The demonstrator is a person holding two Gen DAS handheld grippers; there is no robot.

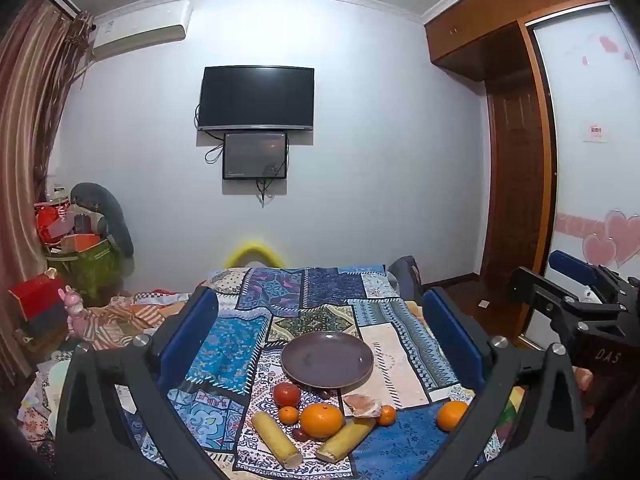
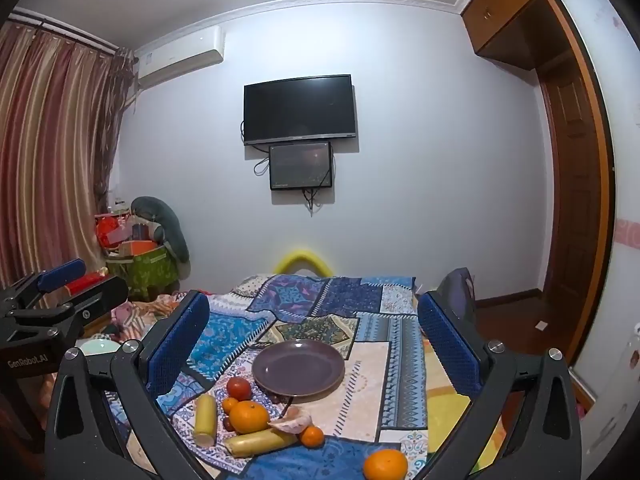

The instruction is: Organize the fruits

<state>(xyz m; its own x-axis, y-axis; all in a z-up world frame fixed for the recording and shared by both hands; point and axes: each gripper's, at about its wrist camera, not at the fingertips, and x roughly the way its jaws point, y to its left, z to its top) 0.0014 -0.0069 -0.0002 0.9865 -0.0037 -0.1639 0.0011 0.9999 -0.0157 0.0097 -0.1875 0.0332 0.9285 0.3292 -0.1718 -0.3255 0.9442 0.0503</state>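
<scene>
Fruits not yet sorted; plate bare.

From left to right, a corn cob (image 1: 276, 439), a tomato (image 1: 287, 394), a large orange (image 1: 321, 421) and a lone orange (image 1: 452, 415) are seen on the patchwork cloth (image 1: 224, 344), near of the purple plate (image 1: 327, 359). Nothing is plated. The left gripper (image 1: 320, 332) and right gripper (image 2: 312, 332) are held spread, empty, above the fruit.

left gripper (image 2: 60, 280) — "GenRobot.AI" | right gripper (image 1: 560, 280) — "DAS"
</scene>
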